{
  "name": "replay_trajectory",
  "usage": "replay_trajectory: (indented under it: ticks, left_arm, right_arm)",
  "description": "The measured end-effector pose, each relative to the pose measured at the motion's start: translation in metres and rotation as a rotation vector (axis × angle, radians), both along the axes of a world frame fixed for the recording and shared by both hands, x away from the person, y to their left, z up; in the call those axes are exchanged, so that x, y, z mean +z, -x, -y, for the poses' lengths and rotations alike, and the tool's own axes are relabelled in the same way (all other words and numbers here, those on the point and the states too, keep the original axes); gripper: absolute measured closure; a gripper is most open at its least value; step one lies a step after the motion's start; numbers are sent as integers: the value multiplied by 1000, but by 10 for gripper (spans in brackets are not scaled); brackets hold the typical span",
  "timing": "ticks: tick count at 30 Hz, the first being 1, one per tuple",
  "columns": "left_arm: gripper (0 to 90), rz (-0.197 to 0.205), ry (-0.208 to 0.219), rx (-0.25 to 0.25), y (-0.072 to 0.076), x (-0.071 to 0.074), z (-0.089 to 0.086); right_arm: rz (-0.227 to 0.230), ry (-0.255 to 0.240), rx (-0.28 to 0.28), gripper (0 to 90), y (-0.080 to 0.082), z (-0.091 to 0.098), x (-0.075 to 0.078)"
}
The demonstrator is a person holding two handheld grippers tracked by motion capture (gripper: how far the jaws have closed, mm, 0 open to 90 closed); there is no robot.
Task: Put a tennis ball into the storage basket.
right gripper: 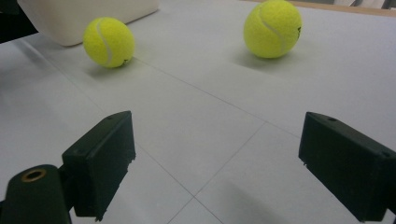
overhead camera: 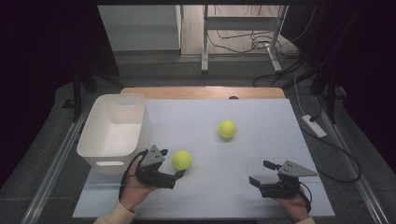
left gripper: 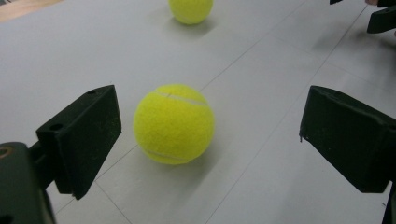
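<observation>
The left gripper [overhead camera: 180, 173] sits at the near left with its jaws spread wide — the near tennis ball [overhead camera: 182, 160] lies on the white table [overhead camera: 261, 126] just ahead of them, untouched. The right gripper [overhead camera: 259, 173], near right, is likewise released and grasps nothing — the far tennis ball [overhead camera: 227, 129] rests toward mid-table, and the white bin [overhead camera: 112, 133] stands at the left.

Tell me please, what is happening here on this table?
A person holds tongs in each hand over a white table. The left tongs are open, with the near tennis ball between the jaws but not gripped. The right tongs are open too and hold nothing. A second tennis ball lies farther back. A white bin stands at the left; no ball shows inside it.
</observation>
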State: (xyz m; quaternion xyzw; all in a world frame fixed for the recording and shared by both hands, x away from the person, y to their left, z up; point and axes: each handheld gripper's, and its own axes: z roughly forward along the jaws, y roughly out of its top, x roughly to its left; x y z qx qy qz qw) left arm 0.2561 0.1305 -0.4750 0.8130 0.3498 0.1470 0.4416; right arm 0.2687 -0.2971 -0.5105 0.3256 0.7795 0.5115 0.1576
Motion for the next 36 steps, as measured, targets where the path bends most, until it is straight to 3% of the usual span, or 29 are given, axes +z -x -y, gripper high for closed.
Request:
replay_trajectory:
  ticks: [8, 23, 30, 36]
  left_arm:
    - [61, -14, -6, 5, -9, 7, 6]
    - [47, -80, -94, 17, -28, 10, 20]
    - [35, -126, -140, 18, -37, 4, 28]
    - [27, -142, -175, 12, -43, -4, 33]
  right_arm:
    - [-4, -1, 1, 111, 0, 0, 0]
    - [-5, 4, 1, 111, -2, -1, -1]
    - [-6, 4, 3, 111, -1, -2, -1]
    - [-8, 9, 4, 111, -2, -2, -1]
